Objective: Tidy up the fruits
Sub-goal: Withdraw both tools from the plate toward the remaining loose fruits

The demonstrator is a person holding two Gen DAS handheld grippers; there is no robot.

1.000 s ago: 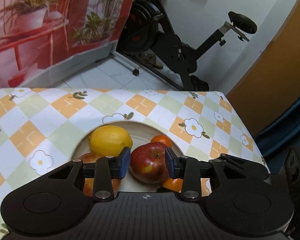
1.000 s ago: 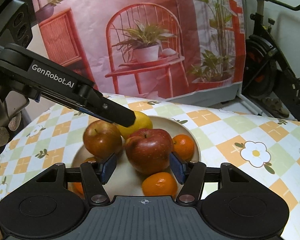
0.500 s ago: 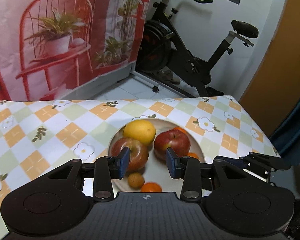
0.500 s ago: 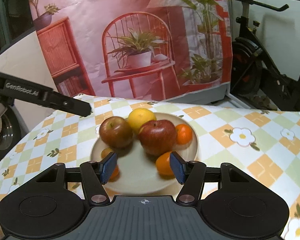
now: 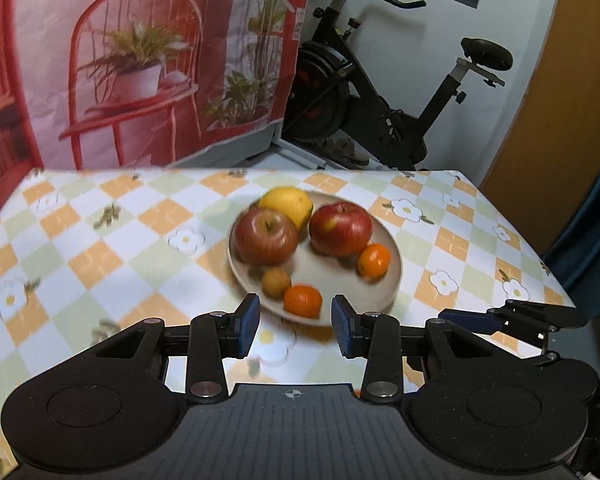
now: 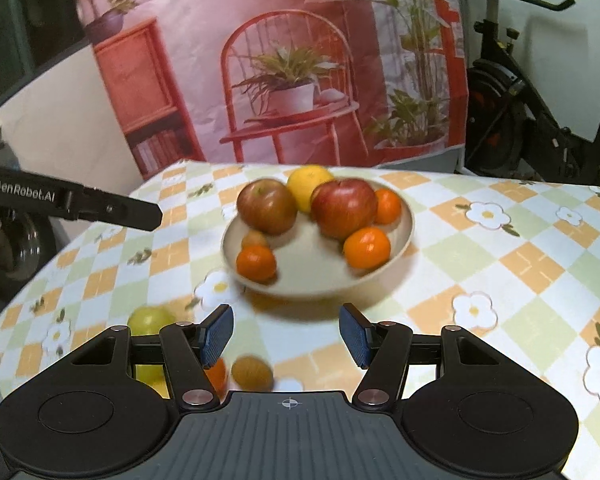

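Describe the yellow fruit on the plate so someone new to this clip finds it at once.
On the checked flowered tablecloth stands a beige plate of fruit. The lemon lies at its far rim, half hidden behind the two red apples. It is the plate's only yellow fruit; the others are red, orange or brown.

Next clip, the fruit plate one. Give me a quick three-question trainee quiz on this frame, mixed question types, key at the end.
1. True or false: the left gripper holds an apple.
2. How many red apples are on the plate? A) one B) two C) three
3. Fill in: the fruit lying off the plate beside the right gripper includes a ____ apple.

Key: 1 false, its jaws are empty; 2 B; 3 green.
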